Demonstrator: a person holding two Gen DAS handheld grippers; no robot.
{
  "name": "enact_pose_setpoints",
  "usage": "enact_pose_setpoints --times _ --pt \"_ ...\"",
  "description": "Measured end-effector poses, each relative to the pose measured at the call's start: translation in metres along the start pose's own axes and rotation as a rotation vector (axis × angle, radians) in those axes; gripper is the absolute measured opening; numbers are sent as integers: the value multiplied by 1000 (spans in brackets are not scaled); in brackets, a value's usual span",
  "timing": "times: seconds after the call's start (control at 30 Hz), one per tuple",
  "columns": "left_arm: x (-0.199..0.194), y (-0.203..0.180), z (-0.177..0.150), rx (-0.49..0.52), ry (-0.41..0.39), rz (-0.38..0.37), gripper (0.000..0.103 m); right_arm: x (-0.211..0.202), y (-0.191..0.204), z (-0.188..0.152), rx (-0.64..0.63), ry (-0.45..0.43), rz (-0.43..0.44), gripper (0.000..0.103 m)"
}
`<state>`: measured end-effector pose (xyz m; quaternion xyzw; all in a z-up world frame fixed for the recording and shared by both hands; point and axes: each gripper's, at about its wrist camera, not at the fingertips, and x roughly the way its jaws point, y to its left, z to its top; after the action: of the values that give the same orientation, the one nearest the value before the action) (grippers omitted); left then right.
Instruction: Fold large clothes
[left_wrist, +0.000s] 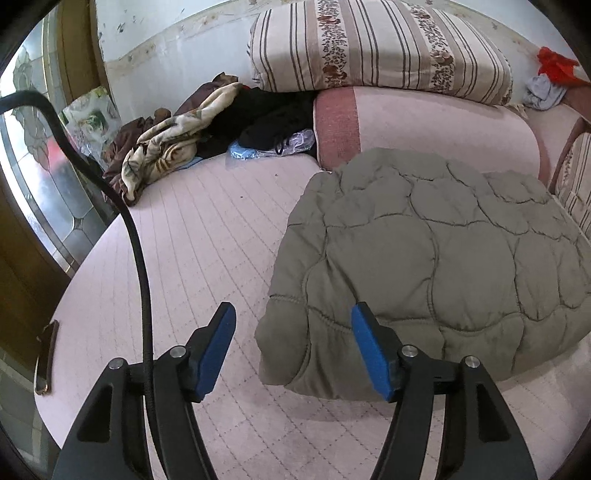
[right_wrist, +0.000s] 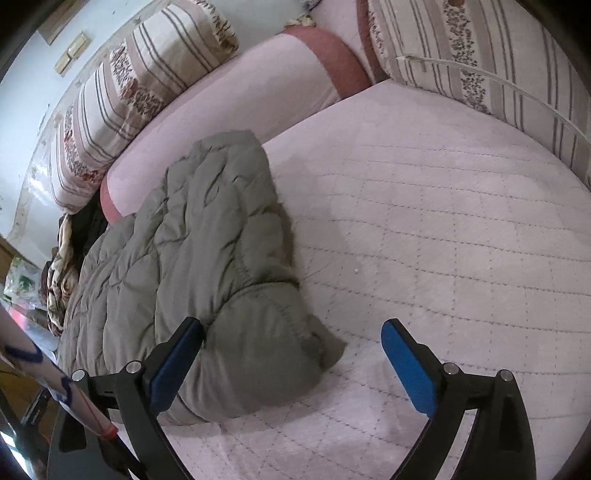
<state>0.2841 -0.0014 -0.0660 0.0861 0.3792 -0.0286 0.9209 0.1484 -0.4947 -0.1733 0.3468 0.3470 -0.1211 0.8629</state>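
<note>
Left wrist view runs, from left to right, as follows. A black cable (left_wrist: 142, 266) curves down past the left finger of the left gripper (left_wrist: 293, 317). Far ahead and to the left of the fingers lies a heap of crumpled cloths (left_wrist: 166, 147) with a dark garment (left_wrist: 273, 114) beside it. The pink quilted bed cover (left_wrist: 207, 229) fills the ground under and ahead of the jaws. These stand apart with only bed cover and the near left corner of the folded grey quilted coat (left_wrist: 424, 251) showing between the blue pads (left_wrist: 216, 354); neither pad presses on anything, so this gripper holds nothing. The coat lies ahead and to the right, its near edge just beyond the right finger. Behind it sits a pink bolster (left_wrist: 424, 118), with a striped floral cushion (left_wrist: 376, 48) stacked on top.

Right wrist view shows the same coat (right_wrist: 192, 251) ahead and to the left of the right gripper (right_wrist: 291, 332), a long folded bundle reaching away towards the bolster (right_wrist: 229, 103). Its near rounded end lies just beside the left pad (right_wrist: 177, 365) and partly in the gap. The jaws are spread wide, gripping nothing. Bare bed cover (right_wrist: 424, 229) stretches ahead and right, with a striped cushion (right_wrist: 480, 62) at the far right.
</note>
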Motion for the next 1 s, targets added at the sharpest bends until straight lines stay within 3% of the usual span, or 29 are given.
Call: enact_pose_setpoints --times 0.17,0.37,0.5,0.57,0.73,0.83,1.0 --pt "-3 7 2 -35 -4 -22 67 -4 -8 0 73 -35 -15 100" --pt "15 18 5 -150 77 -133 68 -13 -10 6 145 -92 8 100" --pt "21 22 22 -164 60 -143 70 -3 -8 11 126 -77 -3 100" --pt "33 28 37 -192 71 -184 77 5 -6 20 103 -70 -8 100" --pt "90 50 48 -369 239 -431 77 35 -7 44 64 -1 67 101" --pt "120 49 49 -389 307 -497 77 61 -11 58 80 51 121 102" --pt "175 56 30 -497 444 -682 86 112 -28 72 204 206 300 102"
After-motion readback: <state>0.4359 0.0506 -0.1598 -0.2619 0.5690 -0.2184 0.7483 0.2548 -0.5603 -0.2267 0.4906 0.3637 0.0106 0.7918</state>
